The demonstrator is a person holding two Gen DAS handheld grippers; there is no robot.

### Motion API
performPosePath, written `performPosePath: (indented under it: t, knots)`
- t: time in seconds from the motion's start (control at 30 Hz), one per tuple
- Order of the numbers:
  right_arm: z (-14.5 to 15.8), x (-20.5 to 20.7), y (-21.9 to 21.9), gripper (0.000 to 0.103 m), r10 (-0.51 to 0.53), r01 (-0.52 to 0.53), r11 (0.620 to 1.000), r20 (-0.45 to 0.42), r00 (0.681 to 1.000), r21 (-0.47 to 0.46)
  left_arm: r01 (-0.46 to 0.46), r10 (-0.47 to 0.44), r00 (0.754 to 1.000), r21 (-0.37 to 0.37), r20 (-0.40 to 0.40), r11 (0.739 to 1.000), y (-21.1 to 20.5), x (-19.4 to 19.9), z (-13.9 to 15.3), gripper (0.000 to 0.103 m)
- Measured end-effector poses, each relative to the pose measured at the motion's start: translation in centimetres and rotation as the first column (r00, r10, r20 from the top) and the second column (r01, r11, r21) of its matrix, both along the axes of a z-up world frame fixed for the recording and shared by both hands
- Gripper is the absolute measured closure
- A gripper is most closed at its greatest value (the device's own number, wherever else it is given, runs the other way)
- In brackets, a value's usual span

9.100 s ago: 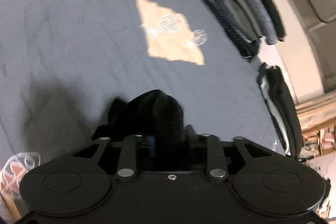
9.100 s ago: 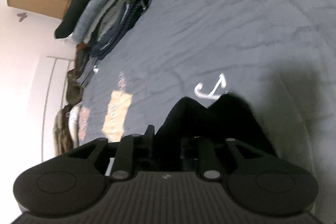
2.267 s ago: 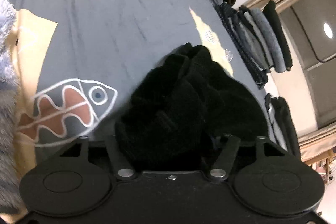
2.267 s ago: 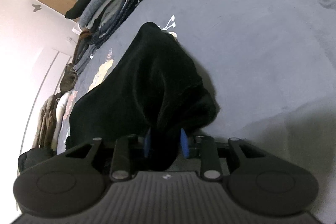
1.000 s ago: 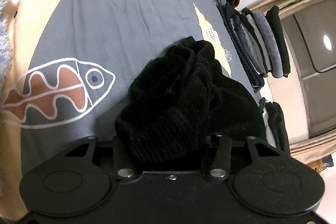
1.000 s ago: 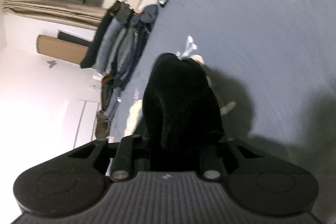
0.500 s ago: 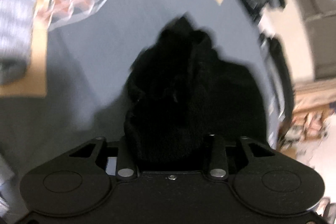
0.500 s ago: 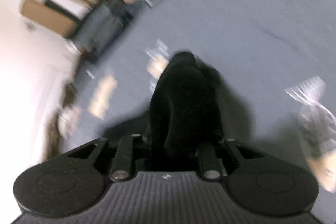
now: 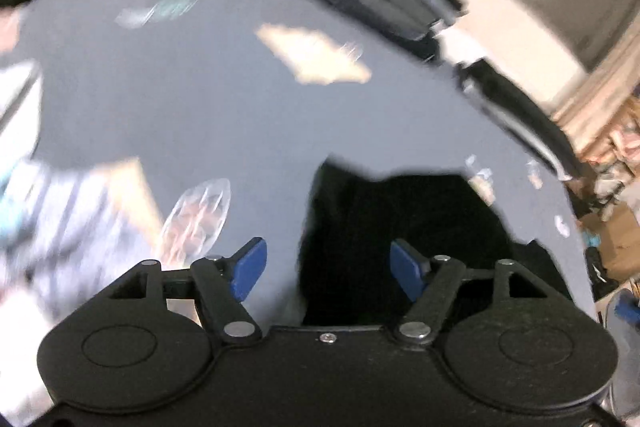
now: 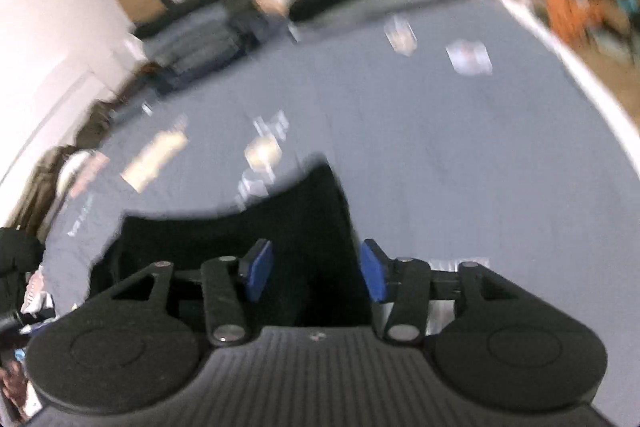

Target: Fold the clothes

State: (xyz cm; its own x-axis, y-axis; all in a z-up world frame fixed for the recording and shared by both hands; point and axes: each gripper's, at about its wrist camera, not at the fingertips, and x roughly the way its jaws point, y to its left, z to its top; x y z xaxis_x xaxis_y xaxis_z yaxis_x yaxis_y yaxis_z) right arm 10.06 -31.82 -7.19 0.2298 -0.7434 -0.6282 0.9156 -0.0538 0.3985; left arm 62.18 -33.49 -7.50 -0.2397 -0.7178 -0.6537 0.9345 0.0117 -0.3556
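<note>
**Both grippers spread over a black garment**

Fingers (image 9: 246, 267) of the left gripper (image 9: 327, 265) stand wide apart with nothing between the blue pads; on the right gripper (image 10: 316, 269) the fingers (image 10: 259, 269) are parted too, and dark cloth lies in the gap below them, though neither pad presses it. Both views are blurred. Widest in each is the grey-blue bed cover (image 9: 168, 107), printed with pale fish and tan patches. On it lies the black garment (image 9: 404, 239), spread flat near the bed's near edge, directly under both grippers. Along the far edge stands a row of folded dark clothes (image 9: 376, 7). Beside the left gripper a fish print (image 9: 198, 217) shows on the cover.
</note>
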Motion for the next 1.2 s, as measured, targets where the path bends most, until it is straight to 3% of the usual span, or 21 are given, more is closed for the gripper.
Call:
performPosePath:
  t: [0.03,0.1,0.2,0.27,0.4,0.43,0.47,0.5,0.57,0.6,0.63,0.67,0.73,0.87,0.93,0.97,1.03,1.1,1.2]
  knots:
    - [0.2,0.1,-0.8,0.041,0.028,-0.029,0.999,-0.034,0.999,-0.039,0.037,-0.036,0.999,-0.022,0.031,0.999,-1.0,-0.7,-0.2,0.035]
    - [0.4,0.8,-2.9,0.038,0.085,-0.095,0.991,-0.109,0.99,-0.091,0.122,-0.115,0.988,-0.055,0.104,0.991,-3.1,-2.4,-0.9,0.037]
    - [-0.9,2.1,-7.2,0.038,0.152,-0.174,0.979,-0.184,0.971,-0.11,0.25,-0.226,0.95,-0.091,0.216,0.964,-6.3,-5.0,-2.1,0.038]
    - [-2.3,2.7,-9.6,0.038,0.183,-0.206,0.974,-0.208,0.961,-0.092,0.284,-0.264,0.938,-0.064,0.226,0.957,-8.0,-5.8,-3.4,0.036]
    - [-5.0,3.2,-11.9,0.038,0.213,-0.221,0.975,-0.195,0.957,-0.02,0.271,-0.274,0.945,0.04,0.177,0.962,-11.2,-5.8,-6.4,0.036]
    - [-5.5,3.4,-12.2,0.038,0.217,-0.221,0.975,-0.187,0.958,-0.004,0.267,-0.274,0.95,0.068,0.152,0.961,-11.9,-5.7,-7.0,0.043]
    - [-6.0,3.5,-12.4,0.038,0.22,-0.222,0.975,-0.179,0.959,0.013,0.266,-0.272,0.955,0.067,0.114,0.962,-11.9,-5.3,-7.2,0.06]
    - [-6.5,3.6,-12.7,0.038,0.224,-0.222,0.975,-0.171,0.96,0.029,0.266,-0.27,0.96,0.059,0.073,0.962,-11.7,-4.9,-7.2,0.063]
    - [-7.6,3.9,-13.2,0.038,0.23,-0.223,0.973,-0.154,0.961,0.062,0.268,-0.269,0.96,0.023,0.073,0.963,-11.4,-4.9,-6.6,0.068]
    - [-8.0,4.1,-13.4,0.045,0.233,-0.224,0.972,-0.145,0.962,0.077,0.269,-0.269,0.96,0.004,0.077,0.963,-11.3,-4.9,-6.2,0.068]
    - [-8.1,4.3,-13.5,0.076,0.231,-0.22,0.972,-0.14,0.963,0.084,0.27,-0.268,0.96,-0.015,0.081,0.963,-11.2,-4.9,-5.9,0.069]
    - [-8.2,4.4,-13.6,0.093,0.228,-0.217,0.972,-0.134,0.964,0.091,0.285,-0.282,0.957,-0.037,0.069,0.958,-10.9,-4.8,-5.3,0.071]
    - [-8.3,4.8,-13.8,0.095,0.222,-0.211,0.972,-0.122,0.967,0.101,0.299,-0.295,0.953,-0.068,0.065,0.952,-10.5,-4.4,-4.4,0.071]
    - [-7.5,4.2,-13.3,0.095,0.175,-0.175,0.985,-0.085,0.981,0.01,0.263,-0.25,0.958,-0.087,0.138,0.961,-10.8,-4.0,-4.2,0.071]
    - [-7.2,3.4,-13.0,0.096,0.101,-0.103,0.993,-0.052,0.994,-0.056,0.246,-0.227,0.958,-0.098,0.174,0.964,-11.0,-3.7,-4.1,0.069]
    - [-7.1,3.0,-12.9,0.096,0.067,-0.07,0.994,-0.035,0.997,-0.086,0.248,-0.239,0.955,-0.029,0.177,0.968,-11.6,-4.2,-4.9,0.064]
    - [-7.5,3.0,-13.3,0.095,0.062,-0.065,0.995,-0.04,0.997,-0.073,0.258,-0.273,0.951,0.111,0.145,0.96,-12.9,-4.8,-6.8,0.061]
    - [-8.6,3.7,-14.0,0.094,0.106,-0.108,0.994,-0.114,0.988,-0.009,0.255,-0.268,0.955,0.115,0.124,0.96,-13.3,-4.7,-7.1,0.06]
    - [-8.4,3.2,-14.0,0.092,0.093,-0.093,0.996,-0.131,0.987,0.008,0.197,-0.194,0.98,0.074,-0.037,0.978,-13.1,-2.5,-5.7,0.058]
